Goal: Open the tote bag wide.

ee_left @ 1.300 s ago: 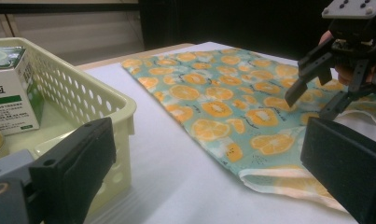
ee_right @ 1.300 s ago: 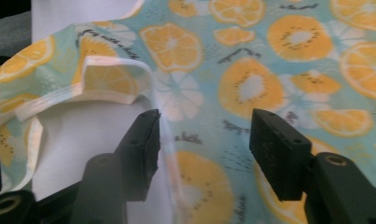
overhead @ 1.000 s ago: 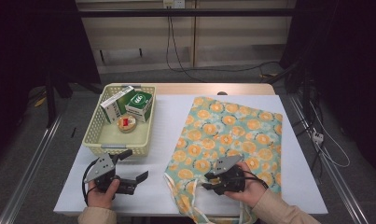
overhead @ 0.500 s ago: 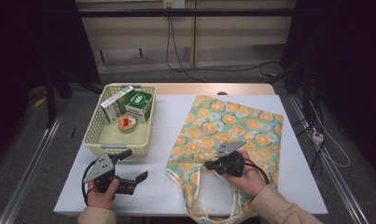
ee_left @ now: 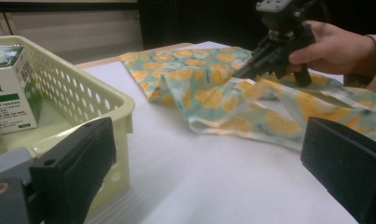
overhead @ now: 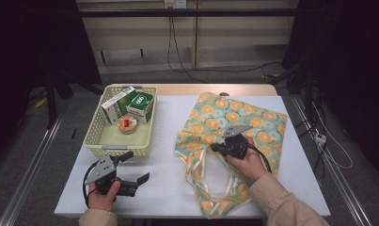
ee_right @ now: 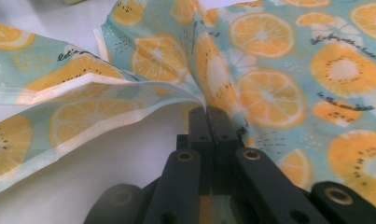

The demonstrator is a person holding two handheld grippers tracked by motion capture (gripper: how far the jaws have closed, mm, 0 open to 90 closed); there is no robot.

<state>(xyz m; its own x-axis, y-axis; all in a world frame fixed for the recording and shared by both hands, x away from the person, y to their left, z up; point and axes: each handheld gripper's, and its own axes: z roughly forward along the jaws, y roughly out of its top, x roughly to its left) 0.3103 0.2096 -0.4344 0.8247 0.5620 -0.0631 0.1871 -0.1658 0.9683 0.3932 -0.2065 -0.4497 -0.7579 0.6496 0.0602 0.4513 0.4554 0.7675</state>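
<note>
Fabric is pinched in the right tool (overhead: 217, 147) — its jaws are pressed together on the upper layer of the tote bag (overhead: 253, 122) at the mouth edge. The bag lies flat on the table (overhead: 168, 141), long axis running away from the person, printed with orange slices on teal. The left tool (overhead: 139, 179) rests spread and empty beside the basket (overhead: 95, 134), well apart from the bag.

1. The left claw (overhead: 133, 172) is black, with a grey three-cornered plate on top and a black cable looping at 9 o'clock.
2. The right claw (overhead: 214, 148) is black too, with brass-ringed screw holes.
3. Both sleeves are beige.
</note>
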